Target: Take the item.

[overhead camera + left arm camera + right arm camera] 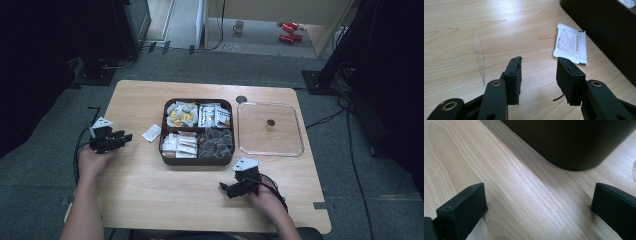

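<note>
Pale wooden tabletop (150, 190), rounded corners, dark floor all round. At centre, a dark four-compartment tray (197, 161) packed with wrapped snacks; at its 3 o'clock, just beside, a clear square lid (270, 150) lying flat. At the tray's 9 o'clock, just beside its wall and apart from it, one small white sachet (151, 133) flat on the wood.

Left hand-held gripper (125, 138) at the sachet's 9 o'clock, near, pointing toward 3 o'clock. Right hand-held gripper (223, 187) at the tray's 5 o'clock, well apart from the sachet, so the left by far the nearer. Seen along the left hand-held gripper (539, 65), sachet (571, 43) ahead at about 1 o'clock, off the jaw line, long axis running roughly away toward 12 o'clock, one short edge nearest the right jaw tip. Likely next: a small shift toward 1 o'clock to straddle the packet across its narrow width.

Left jaws part-open, nothing between them, bare wood only, touching no packet. Right hand-held gripper (537, 197) spread wide, empty, low over bare tabletop, tray wall (574, 142) close ahead at 12 o'clock.
</note>
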`<action>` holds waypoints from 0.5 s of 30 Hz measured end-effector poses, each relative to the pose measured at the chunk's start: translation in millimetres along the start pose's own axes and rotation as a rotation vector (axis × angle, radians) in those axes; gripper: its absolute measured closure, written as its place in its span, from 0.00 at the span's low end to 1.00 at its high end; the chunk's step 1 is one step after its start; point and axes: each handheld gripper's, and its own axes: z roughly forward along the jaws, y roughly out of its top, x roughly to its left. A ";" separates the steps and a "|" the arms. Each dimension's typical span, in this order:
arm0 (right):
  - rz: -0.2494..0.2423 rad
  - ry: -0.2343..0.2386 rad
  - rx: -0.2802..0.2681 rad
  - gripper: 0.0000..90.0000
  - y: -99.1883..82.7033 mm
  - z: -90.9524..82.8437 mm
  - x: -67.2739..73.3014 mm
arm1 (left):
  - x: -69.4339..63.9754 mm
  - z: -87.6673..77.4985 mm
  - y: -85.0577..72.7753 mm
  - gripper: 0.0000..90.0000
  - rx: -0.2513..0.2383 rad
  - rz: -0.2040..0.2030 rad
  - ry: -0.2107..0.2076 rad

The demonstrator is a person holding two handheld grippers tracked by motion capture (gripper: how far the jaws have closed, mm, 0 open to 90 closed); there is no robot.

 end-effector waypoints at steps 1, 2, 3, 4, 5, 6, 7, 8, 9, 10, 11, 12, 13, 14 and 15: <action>0.000 0.000 0.000 0.00 0.0 0.0 0.0 | 0.8 -0.4 -1.2 0.62 0.002 -0.001 0.003; -0.001 0.001 0.000 0.00 0.0 0.0 -0.1 | 1.5 -0.7 -2.5 0.61 0.003 -0.002 0.006; -0.002 0.001 0.000 0.00 0.1 0.1 -0.2 | 2.4 -0.8 -3.8 0.61 0.003 0.001 0.008; -0.002 0.002 0.000 0.00 0.1 0.1 -0.2 | 3.1 -0.7 -4.6 0.61 0.010 0.001 0.012; -0.002 0.002 0.000 0.00 0.1 0.1 -0.3 | 3.7 -0.6 -5.5 0.60 0.017 0.005 0.020; -0.002 0.003 0.000 0.00 0.1 0.1 -0.3 | 4.3 -0.5 -6.5 0.60 0.020 0.011 0.023; -0.002 0.003 0.000 0.00 0.2 0.2 -0.3 | 5.1 -0.3 -7.9 0.59 0.023 0.015 0.028; -0.002 0.003 0.000 0.00 0.2 0.2 -0.3 | 5.1 -0.3 -7.9 0.60 0.023 0.015 0.028; -0.003 0.003 0.000 0.00 0.2 0.2 -0.3 | 6.4 0.0 -9.5 0.59 0.031 0.014 0.036; -0.002 0.004 -0.001 0.00 0.1 0.3 -0.3 | 7.2 0.1 -10.5 0.59 0.035 0.014 0.040; -0.003 0.004 -0.001 0.00 0.2 0.3 -0.3 | 8.2 0.2 -11.5 0.59 0.036 0.015 0.044; -0.002 0.004 -0.001 0.00 0.2 0.3 -0.3 | 9.2 0.3 -12.3 0.59 0.042 0.015 0.048; -0.003 0.004 -0.001 0.00 0.2 0.3 -0.3 | 10.2 0.6 -13.5 0.59 0.045 0.016 0.054; -0.003 0.004 -0.001 0.00 0.2 0.3 -0.3 | 10.8 0.8 -14.2 0.59 0.049 0.019 0.058; -0.003 0.004 -0.001 0.00 0.2 0.3 -0.4 | 10.8 0.8 -14.2 0.59 0.049 0.019 0.058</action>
